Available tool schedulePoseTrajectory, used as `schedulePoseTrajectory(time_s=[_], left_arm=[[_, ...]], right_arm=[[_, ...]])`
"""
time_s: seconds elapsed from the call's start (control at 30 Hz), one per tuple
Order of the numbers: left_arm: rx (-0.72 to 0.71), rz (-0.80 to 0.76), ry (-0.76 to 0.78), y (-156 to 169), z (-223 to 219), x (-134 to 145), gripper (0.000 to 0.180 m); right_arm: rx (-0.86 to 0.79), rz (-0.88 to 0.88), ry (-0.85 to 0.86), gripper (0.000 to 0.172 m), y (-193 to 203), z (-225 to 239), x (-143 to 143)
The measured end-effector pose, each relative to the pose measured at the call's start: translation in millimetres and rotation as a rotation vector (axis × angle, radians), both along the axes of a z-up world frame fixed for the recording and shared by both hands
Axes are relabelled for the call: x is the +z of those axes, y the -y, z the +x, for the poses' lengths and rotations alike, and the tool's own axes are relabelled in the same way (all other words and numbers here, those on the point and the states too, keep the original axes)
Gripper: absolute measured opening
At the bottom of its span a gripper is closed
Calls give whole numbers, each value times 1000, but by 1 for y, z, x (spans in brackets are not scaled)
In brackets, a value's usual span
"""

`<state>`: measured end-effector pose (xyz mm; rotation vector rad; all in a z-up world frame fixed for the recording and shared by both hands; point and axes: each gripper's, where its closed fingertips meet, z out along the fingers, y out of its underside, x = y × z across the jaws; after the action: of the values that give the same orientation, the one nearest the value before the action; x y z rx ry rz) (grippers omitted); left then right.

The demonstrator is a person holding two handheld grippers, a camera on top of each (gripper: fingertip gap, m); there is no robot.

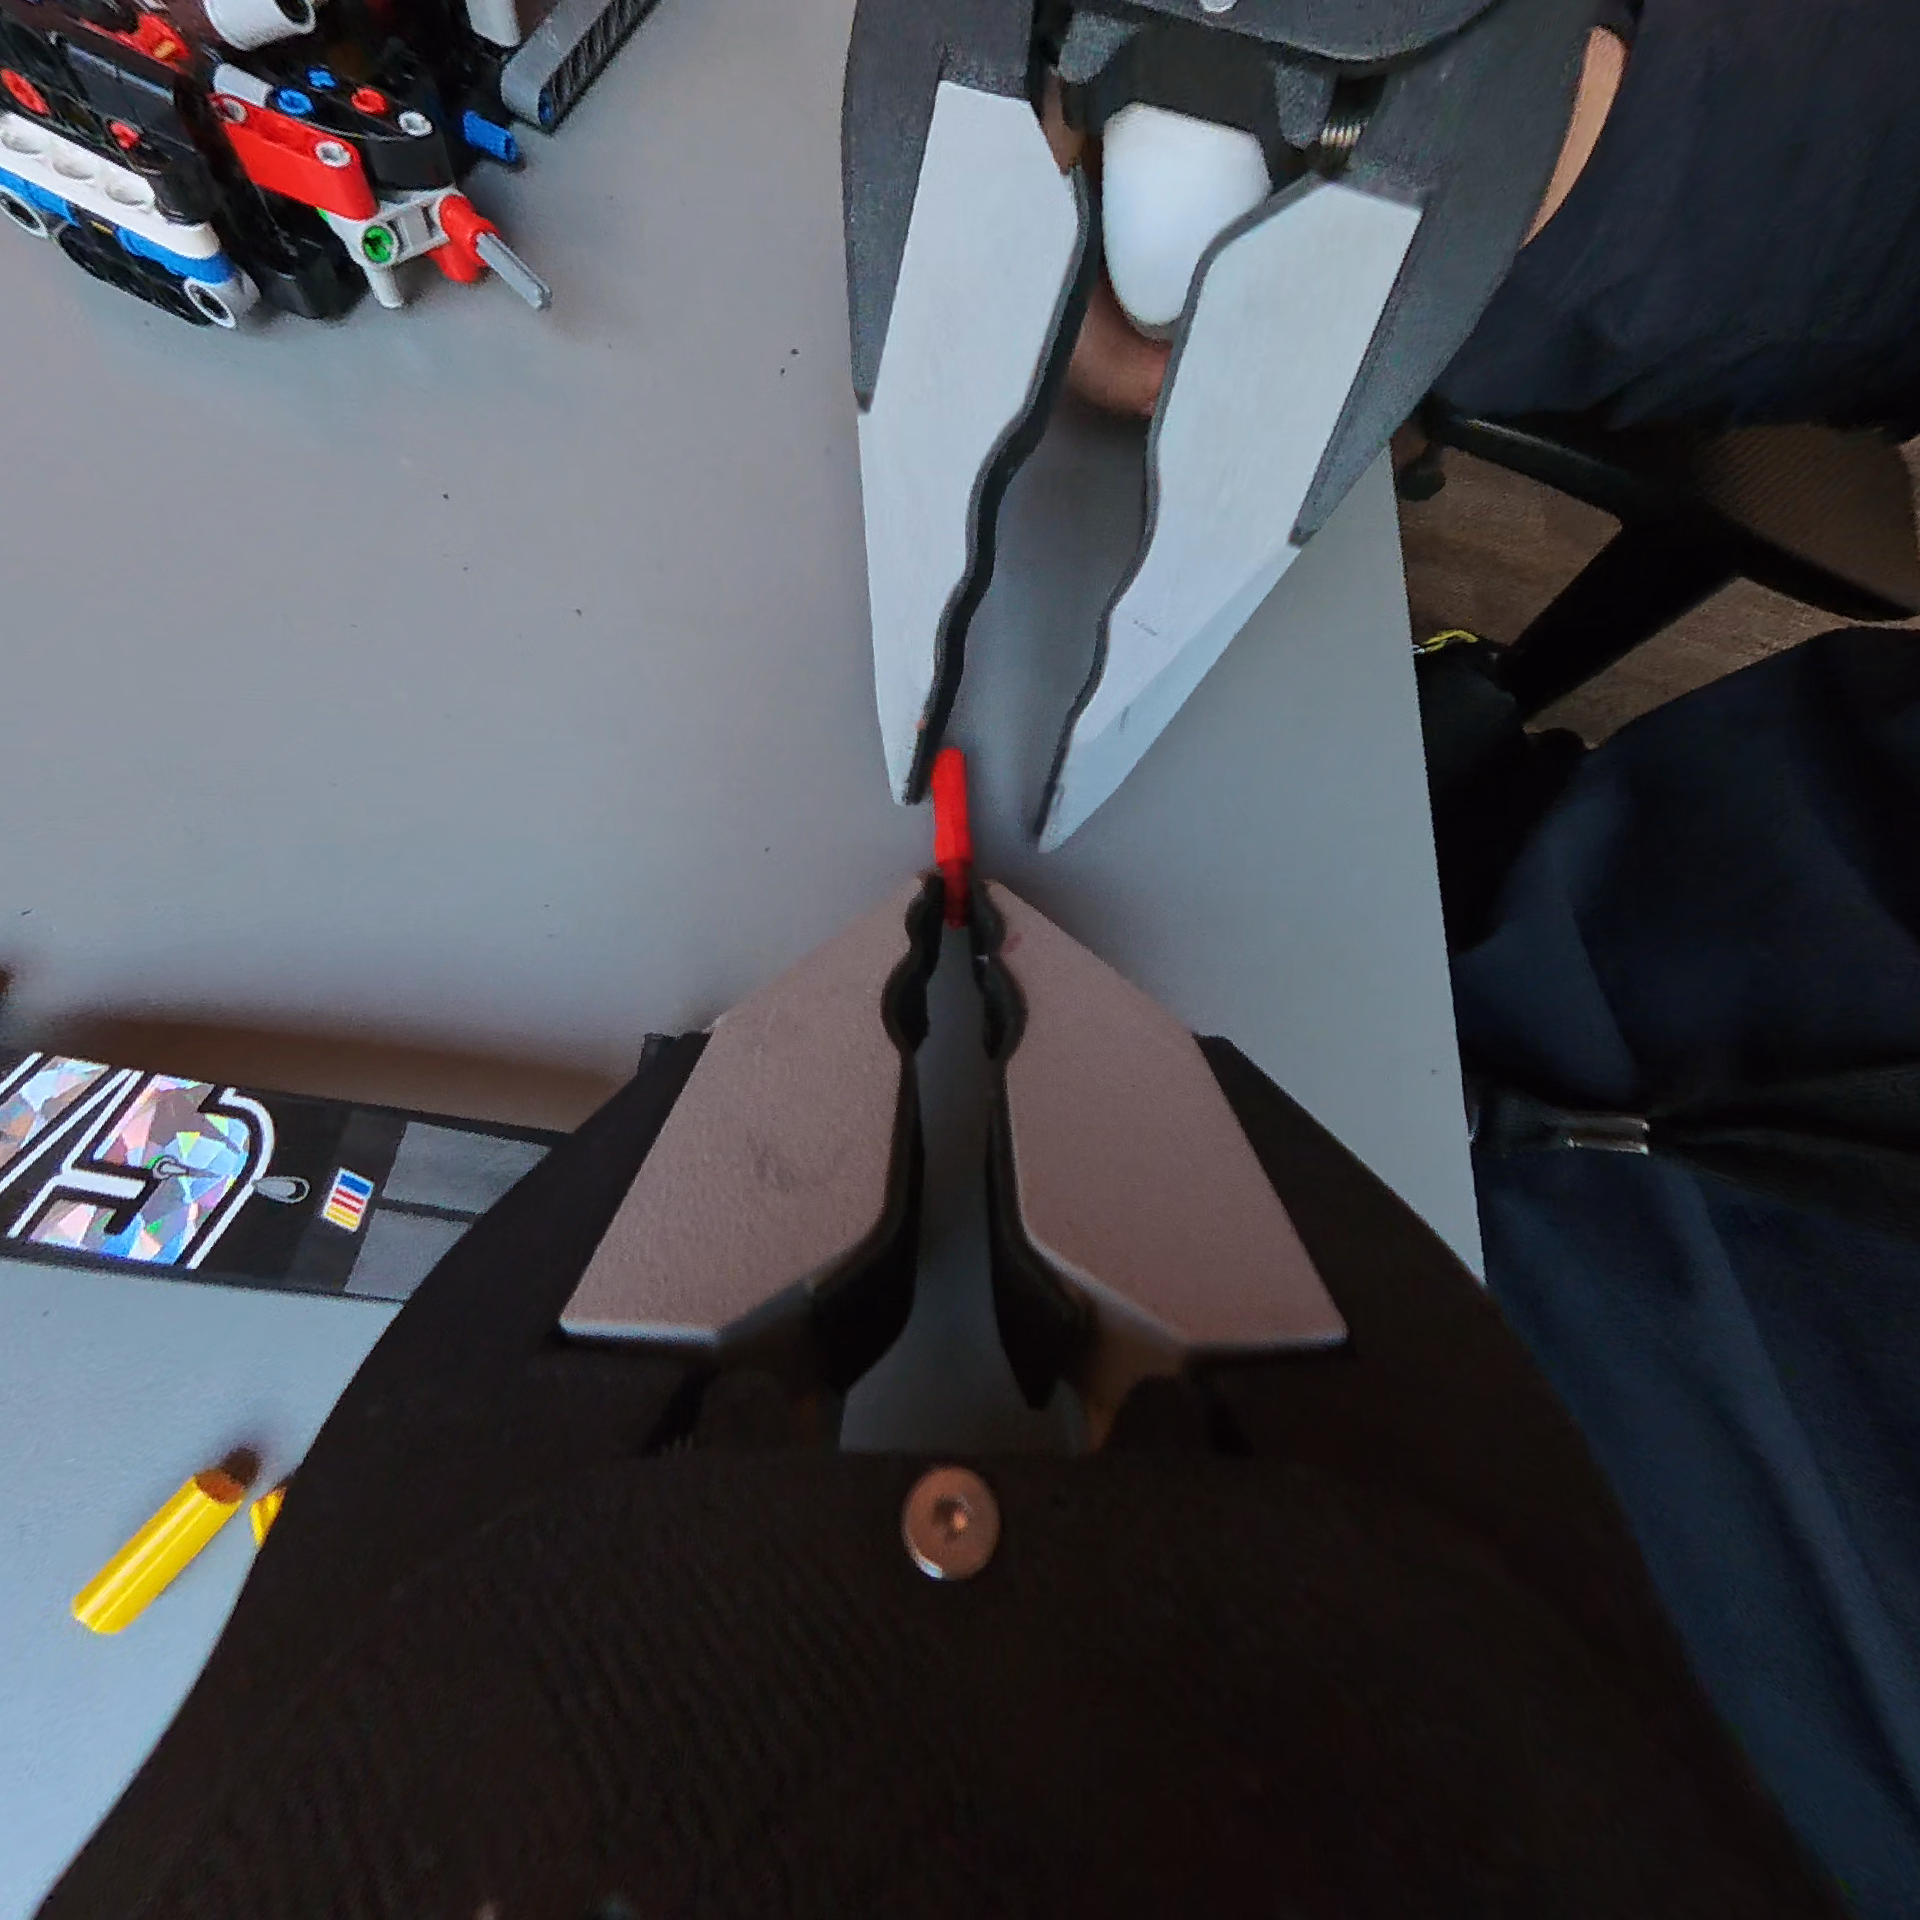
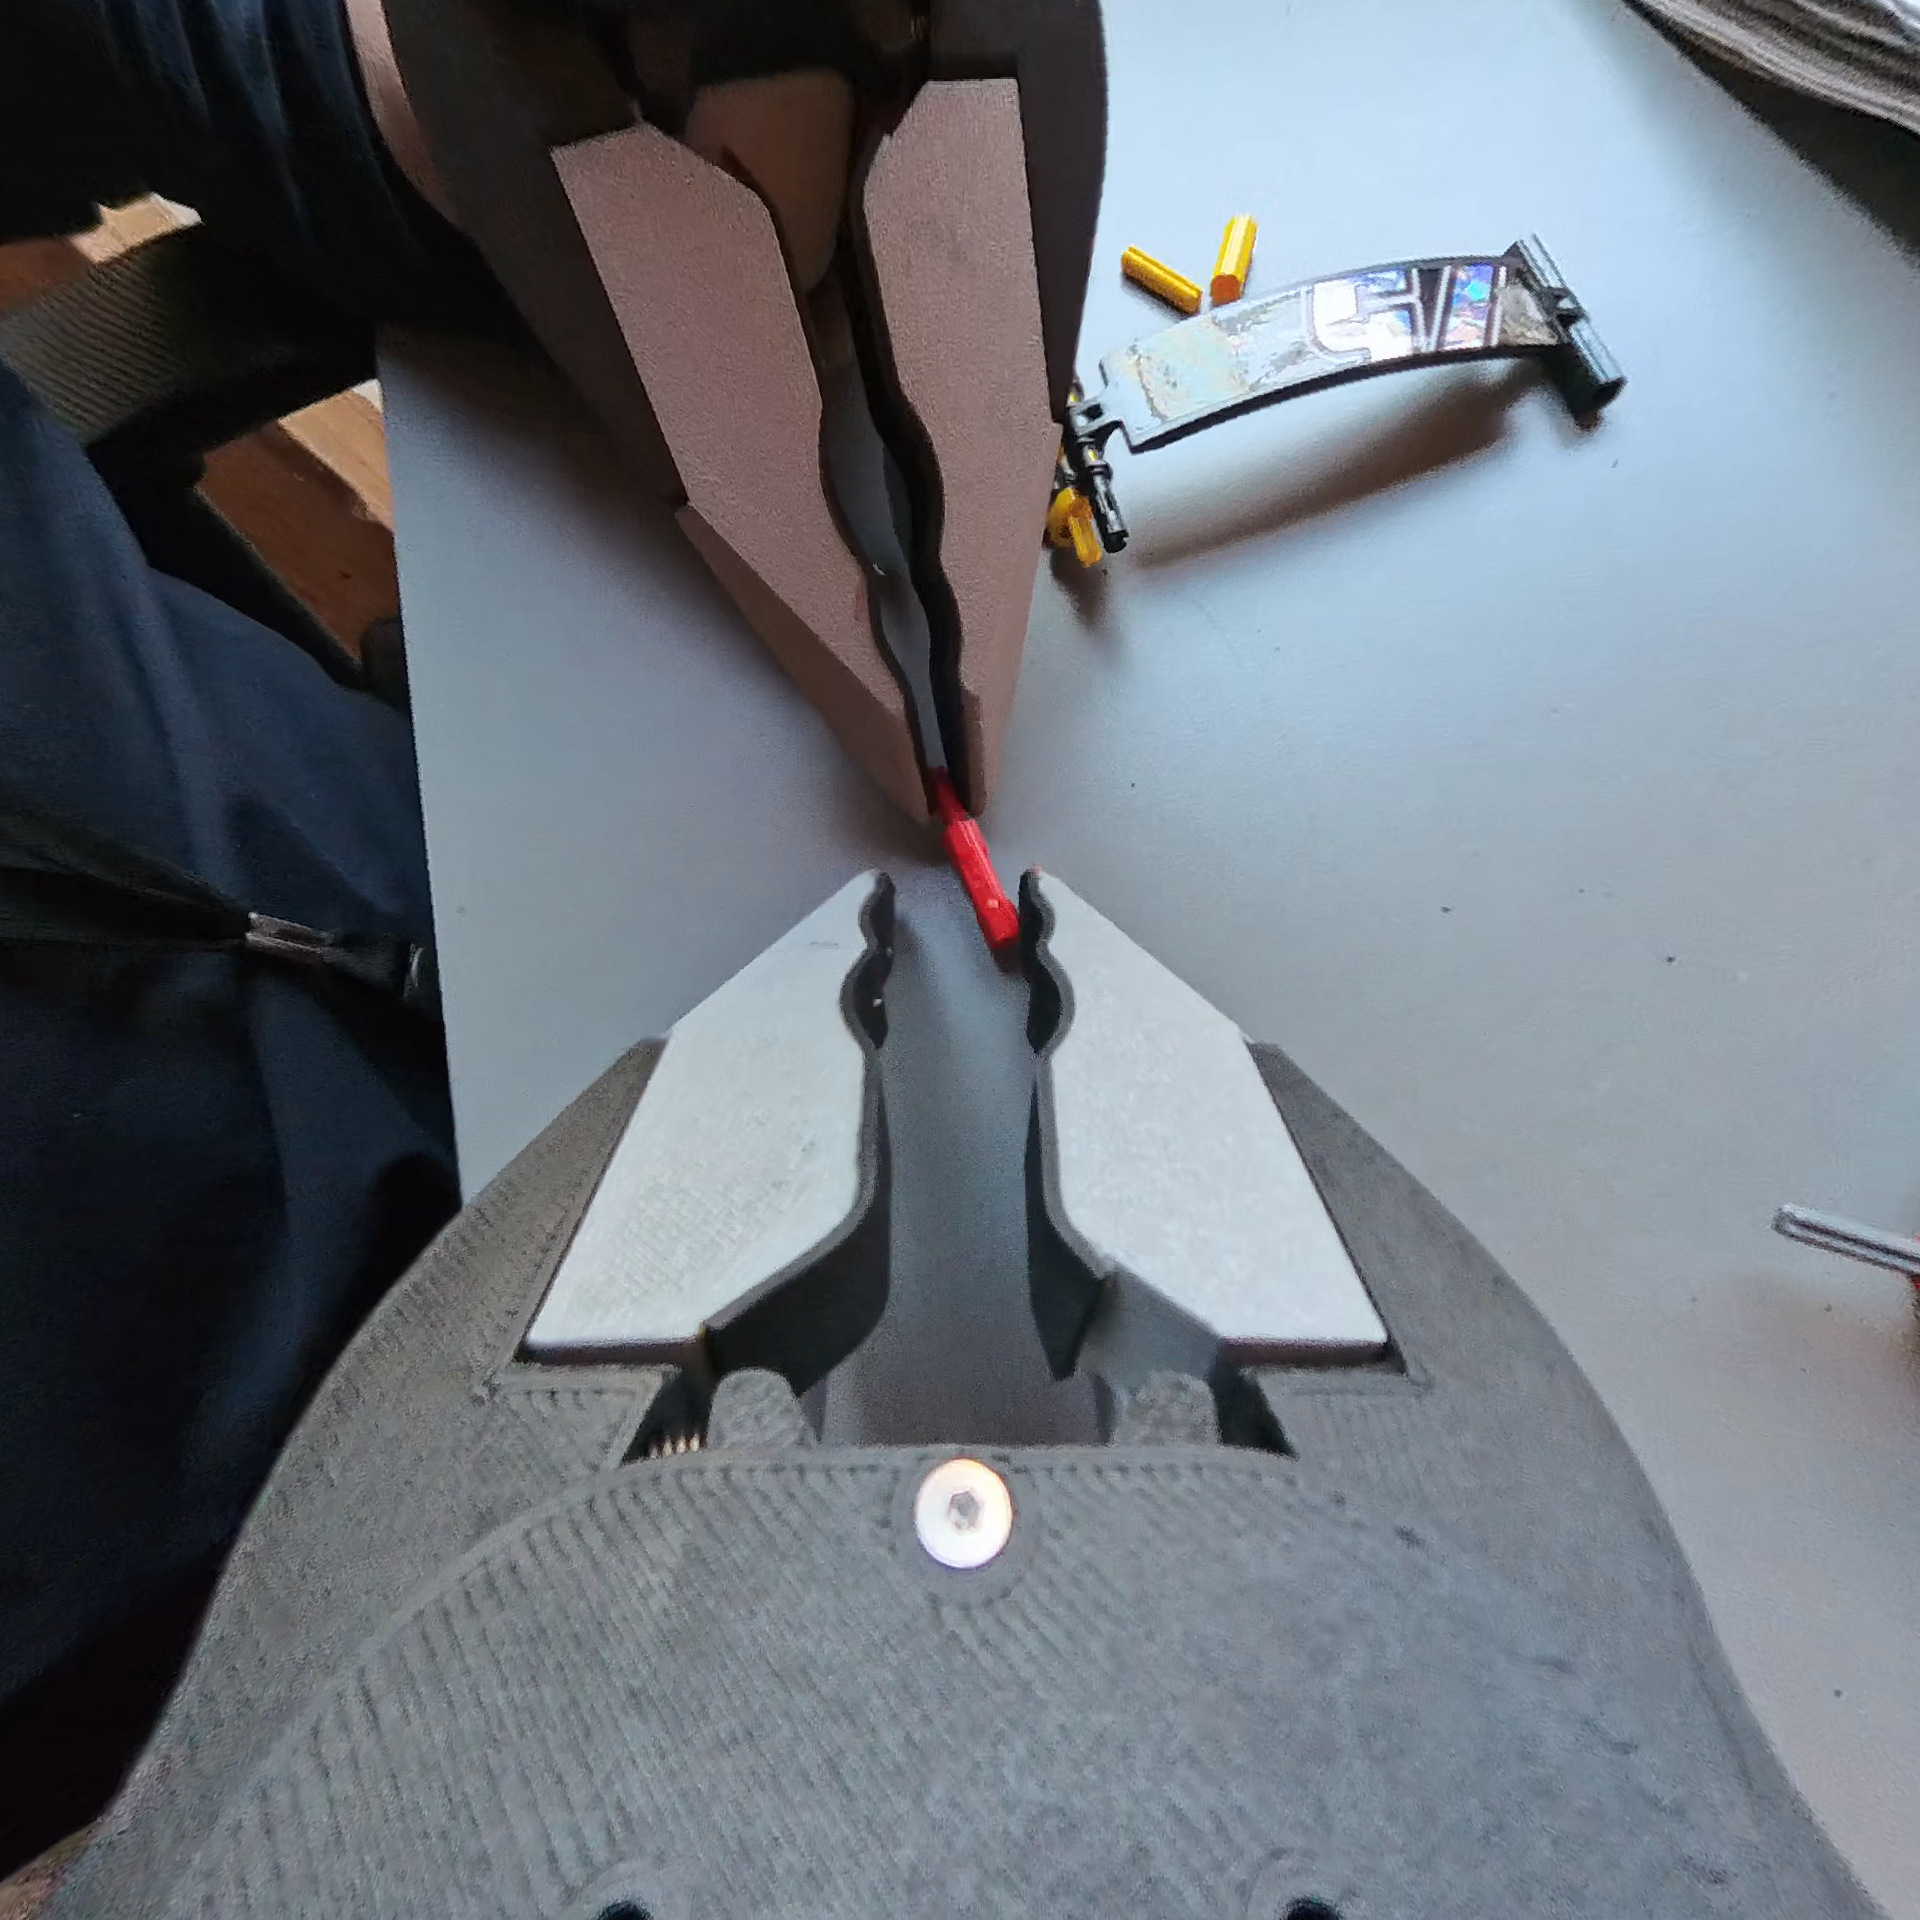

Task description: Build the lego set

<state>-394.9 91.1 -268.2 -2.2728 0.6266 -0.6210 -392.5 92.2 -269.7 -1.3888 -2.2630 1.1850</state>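
My left gripper (image 1: 953, 902) is shut on one end of a small red pin (image 1: 949, 816) and holds it above the grey table (image 1: 520, 644). The pin points forward into the open right gripper (image 1: 982, 816), which faces mine tip to tip. In the right wrist view, my right gripper (image 2: 956, 896) is open. The red pin (image 2: 975, 878) lies against the inner side of its right finger (image 2: 1039, 935); the left finger stands clear of it. The left gripper (image 2: 948, 795) shows there pinching the pin's far end.
A partly built brick vehicle (image 1: 197, 177) stands at the far left. A black curved panel with a shiny sticker (image 2: 1351, 332) lies near loose yellow pins (image 2: 1195, 275). The table's edge (image 1: 1434, 935) runs beside a person's dark clothing (image 1: 1714, 1143). The tips of both grippers are at nearly the same place. Both grippers' tips are roughly 15 cm from the partly built brick vehicle (image 1: 197, 177).
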Motion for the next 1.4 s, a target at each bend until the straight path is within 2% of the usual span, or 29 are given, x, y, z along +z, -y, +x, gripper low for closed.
schedulePoseTrajectory(time_s=[0.13, 0.3, 0.37, 0.47, 0.6, 0.7, 0.87, 0.97, 1.17, 1.3, 1.4], left_arm=[[2, -5, -17, 0, 0, -2, 3], [38, 51, -13, -5, -5, 5, 11], [69, 88, 0, -8, -9, 12, 20], [107, 146, 31, -12, -16, 26, 25], [146, 252, 47, -16, -26, 46, 25], [146, 302, 47, -15, -29, 54, 24], [153, 306, -12, -17, -35, 48, 23], [168, 317, 24, -22, -34, 54, 22], [205, 331, 19, -37, -36, 57, 22], [271, 395, 115, -47, -44, 90, 25], [333, 421, 71, -55, -60, 100, 23]], right_arm=[[17, 52, -19, 4, -1, -2, -2], [23, 48, -29, 3, -4, -6, 0], [5, 42, -56, 3, -10, -10, 4], [-41, 47, -114, 3, -25, -21, 12], [-70, 98, -166, 3, -46, -41, 19], [-29, 150, -185, 3, -55, -55, 24], [37, 206, -197, 3, -56, -72, 16], [89, 175, -165, 4, -51, -66, 5], [101, 129, -229, 3, -50, -57, 18], [121, 107, -223, 4, -51, -47, 18], [137, 101, -228, 4, -51, -39, 19]])
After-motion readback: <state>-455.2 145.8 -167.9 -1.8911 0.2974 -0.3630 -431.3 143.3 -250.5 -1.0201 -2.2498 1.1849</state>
